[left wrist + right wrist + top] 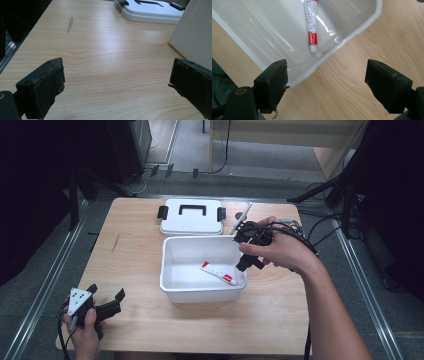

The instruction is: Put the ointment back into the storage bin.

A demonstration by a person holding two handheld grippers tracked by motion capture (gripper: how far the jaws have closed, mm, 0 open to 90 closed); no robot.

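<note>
Right gripper (325, 82) hovers over tube (311, 25).

Grey smear (70, 24) on wooden table (135, 265); tripod legs (320, 187) beyond.

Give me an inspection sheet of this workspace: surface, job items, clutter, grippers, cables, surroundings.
Surface: wooden table, one grey smear near its left side.
Job items: open white bin holding a tube; lid flat behind it.
Clutter: white stick-like item right of the lid, kind unclear.
Grippers: left gripper open, empty, near table's front left corner; right gripper open, empty, above the bin's right edge.
Cables: black, trailing from both grippers; more on the floor.
Surroundings: metal rails, stand legs, dark curtains.
</note>
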